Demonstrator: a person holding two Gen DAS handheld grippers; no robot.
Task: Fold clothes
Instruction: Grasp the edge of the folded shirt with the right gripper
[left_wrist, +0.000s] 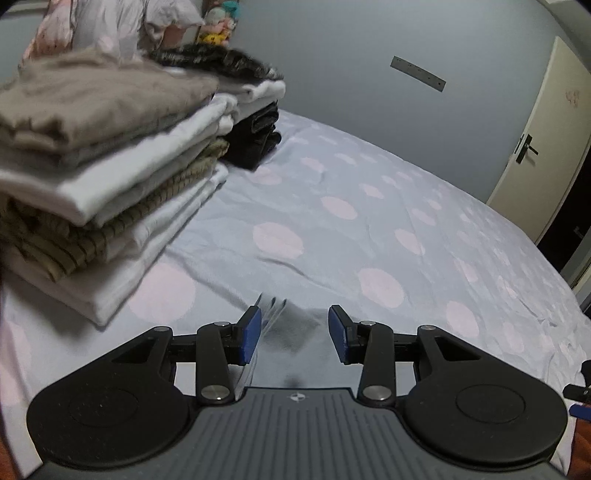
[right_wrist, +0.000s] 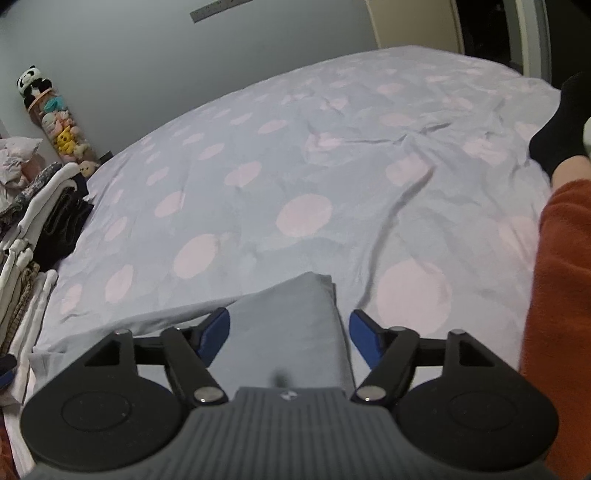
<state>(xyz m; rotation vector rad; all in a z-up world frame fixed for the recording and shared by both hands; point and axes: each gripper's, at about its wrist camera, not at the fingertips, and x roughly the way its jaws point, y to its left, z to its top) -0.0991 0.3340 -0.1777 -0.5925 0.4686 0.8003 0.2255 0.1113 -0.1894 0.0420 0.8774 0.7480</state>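
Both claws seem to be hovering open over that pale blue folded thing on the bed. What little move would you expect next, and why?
Probably the right gripper closes on the folded pale blue garment. Its jaws stand open with the cloth lying between them, so nothing is held. The left gripper is open too, near the garment's edge. The stack of folded clothes sits to the left, a likely place for it afterwards.

A bed (left_wrist: 369, 206) in a grey sheet with pale pink dots is filling the room; a cream door (left_wrist: 535, 147) is standing at two o'clock against a grey wall (left_wrist: 332, 55).
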